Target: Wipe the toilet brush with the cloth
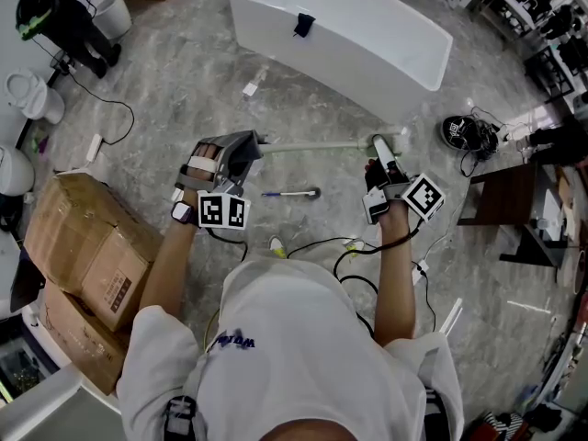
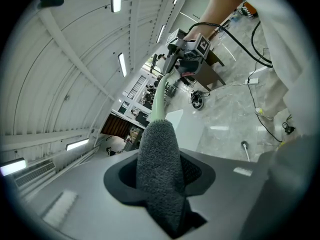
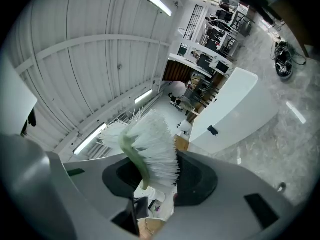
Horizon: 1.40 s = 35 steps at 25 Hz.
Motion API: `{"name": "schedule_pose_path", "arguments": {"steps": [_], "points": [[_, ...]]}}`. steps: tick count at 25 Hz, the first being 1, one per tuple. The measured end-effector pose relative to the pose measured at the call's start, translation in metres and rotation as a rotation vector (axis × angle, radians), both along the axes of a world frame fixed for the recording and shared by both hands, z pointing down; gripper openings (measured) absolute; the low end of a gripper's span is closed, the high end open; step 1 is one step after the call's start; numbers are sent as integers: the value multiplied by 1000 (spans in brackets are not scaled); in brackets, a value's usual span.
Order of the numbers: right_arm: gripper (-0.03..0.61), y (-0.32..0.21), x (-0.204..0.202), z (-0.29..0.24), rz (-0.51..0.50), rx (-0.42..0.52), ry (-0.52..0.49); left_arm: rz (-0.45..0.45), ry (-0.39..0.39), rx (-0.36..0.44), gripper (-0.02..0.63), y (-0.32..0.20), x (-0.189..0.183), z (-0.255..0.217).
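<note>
The toilet brush has a pale green handle that runs level between my two grippers. My left gripper is shut on a dark grey cloth, and the cloth is wrapped round the handle. In the left gripper view the handle runs on from the cloth to the right gripper. My right gripper is shut on the brush's head end. Its white bristles and curved green stem stand between the jaws.
A white bathtub stands on the grey marbled floor ahead. Cardboard boxes are stacked at the left, and a dark table is at the right. A thin tool and cables lie on the floor by my feet.
</note>
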State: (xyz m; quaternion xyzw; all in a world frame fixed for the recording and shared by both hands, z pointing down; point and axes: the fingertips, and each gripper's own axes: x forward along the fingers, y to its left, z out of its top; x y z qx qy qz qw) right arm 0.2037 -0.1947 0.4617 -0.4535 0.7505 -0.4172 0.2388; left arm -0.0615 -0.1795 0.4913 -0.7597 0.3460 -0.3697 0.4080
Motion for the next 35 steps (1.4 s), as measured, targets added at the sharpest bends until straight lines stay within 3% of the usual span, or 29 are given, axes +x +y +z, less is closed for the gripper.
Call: {"name": "schedule_pose_path", "arguments": {"steps": [9, 19, 22, 25, 27, 29, 31, 35], "points": [[164, 0, 7, 5, 25, -13, -50, -42, 75, 16, 136, -4, -1, -5], [164, -5, 11, -1, 54, 20, 14, -192, 220, -152, 133, -25, -6, 15], [164, -6, 12, -8, 60, 57, 43, -179, 267, -206, 137, -23, -5, 17], [164, -4, 18, -12, 61, 68, 8, -113, 295, -165, 143, -12, -2, 7], [164, -1, 28, -9, 71, 56, -61, -117, 337, -122, 140, -5, -7, -7], [163, 2, 51, -4, 128, 40, -160, -194, 349, -115, 122, -6, -23, -9], [163, 9, 81, 0, 219, 34, -218, -321, 393, -159, 97, -13, -52, -1], [164, 22, 108, -4, 327, 54, -132, -504, 632, -311, 91, -12, -100, 12]]}}
